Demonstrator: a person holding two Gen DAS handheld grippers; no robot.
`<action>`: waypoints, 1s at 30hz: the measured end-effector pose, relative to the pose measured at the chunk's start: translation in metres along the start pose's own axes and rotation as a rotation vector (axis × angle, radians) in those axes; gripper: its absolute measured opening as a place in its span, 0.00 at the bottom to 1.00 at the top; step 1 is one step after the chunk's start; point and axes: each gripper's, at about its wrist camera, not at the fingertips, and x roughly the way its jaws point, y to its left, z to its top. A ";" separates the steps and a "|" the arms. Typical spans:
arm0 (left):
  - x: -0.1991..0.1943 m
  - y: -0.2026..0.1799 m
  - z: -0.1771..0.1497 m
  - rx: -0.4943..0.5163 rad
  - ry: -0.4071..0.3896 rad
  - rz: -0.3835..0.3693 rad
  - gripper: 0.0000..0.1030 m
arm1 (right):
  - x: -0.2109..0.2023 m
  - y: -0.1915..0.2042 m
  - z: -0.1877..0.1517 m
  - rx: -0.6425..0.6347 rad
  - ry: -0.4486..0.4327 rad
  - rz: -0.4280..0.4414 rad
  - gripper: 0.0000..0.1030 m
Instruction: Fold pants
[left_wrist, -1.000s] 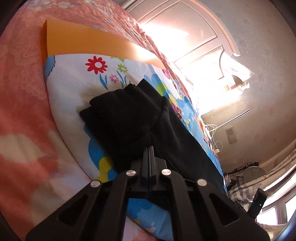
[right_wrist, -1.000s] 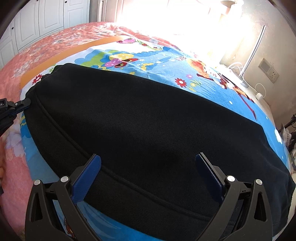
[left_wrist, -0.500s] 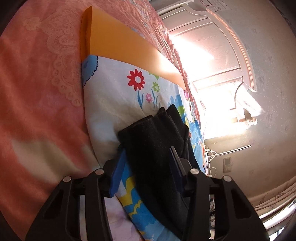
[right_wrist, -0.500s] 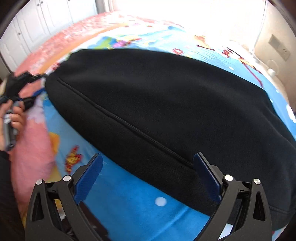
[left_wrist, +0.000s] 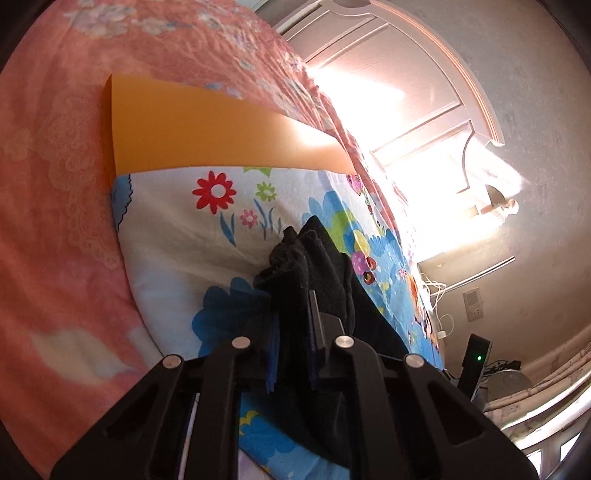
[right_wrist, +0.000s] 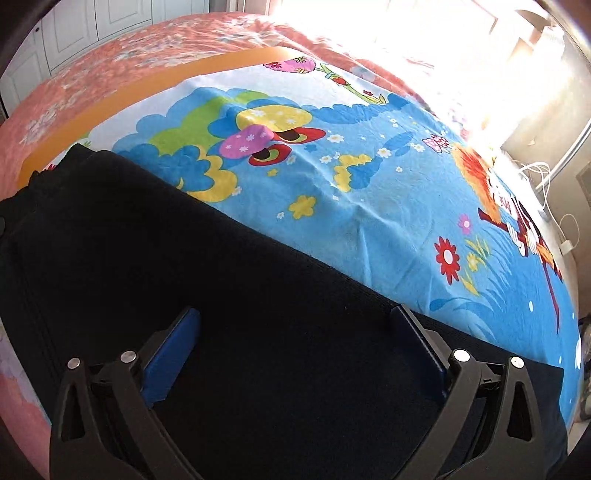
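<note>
The black pants (right_wrist: 236, 295) are spread flat on a cartoon-printed sheet (right_wrist: 369, 206), which is laid over an orange mat (left_wrist: 207, 129) on a bed with a pink floral bedspread (left_wrist: 55, 221). The fabric is thick, matte and fleece-like, with a seam line seen running along its near edge in the right wrist view. One end of the pants (left_wrist: 310, 266) is bunched into thick, rumpled folds and is gripped between the 2 fingers of the left claw (left_wrist: 293, 332), which is clenched on it; the folds are seen just ahead of the fingertips. The right claw (right_wrist: 295, 321) is held released, its 2 blue-padded fingers (right_wrist: 173, 347) set wide apart directly above the flat cloth, with black fabric seen between and beyond them.
</note>
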 end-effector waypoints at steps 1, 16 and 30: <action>-0.008 -0.024 -0.003 0.091 -0.022 0.034 0.11 | -0.009 -0.013 -0.005 0.051 0.006 0.049 0.95; 0.067 -0.277 -0.346 1.497 -0.068 0.208 0.15 | -0.086 -0.224 -0.175 0.746 -0.011 0.440 0.95; 0.084 -0.272 -0.345 1.595 -0.199 0.319 0.13 | -0.076 -0.212 -0.169 0.756 0.047 0.564 0.95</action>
